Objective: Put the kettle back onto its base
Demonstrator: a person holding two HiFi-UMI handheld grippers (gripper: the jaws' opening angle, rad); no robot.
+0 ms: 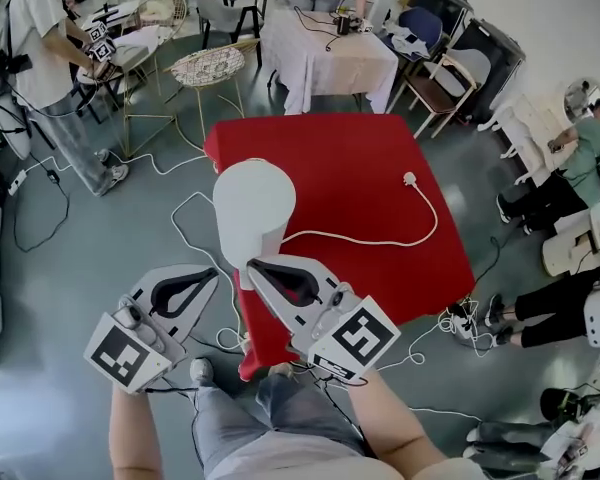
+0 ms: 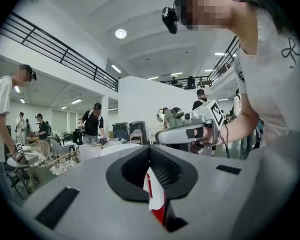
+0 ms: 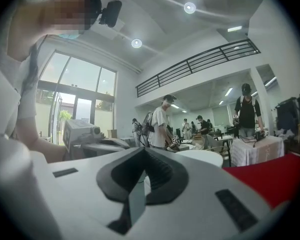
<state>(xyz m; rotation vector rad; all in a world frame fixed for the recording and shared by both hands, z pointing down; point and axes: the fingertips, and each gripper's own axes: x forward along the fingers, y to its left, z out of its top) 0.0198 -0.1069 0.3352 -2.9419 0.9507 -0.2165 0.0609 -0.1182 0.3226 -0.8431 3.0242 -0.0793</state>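
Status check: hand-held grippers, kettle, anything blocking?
Left hand-held gripper shut, empty; right hand-held gripper shut, empty, tip by the kettle. Kettle upright on red table, base not visible. Cord with loose plug lies on table.

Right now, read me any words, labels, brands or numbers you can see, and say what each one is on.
No readable words, numbers or brand names anywhere.
The left marker, on the cube of the left gripper: a black-and-white square pattern, not text.
The right marker, on the cube of the right gripper: a pattern only.
The kettle: plain white, no label showing.
The far markers, by a standing person: too small to read.
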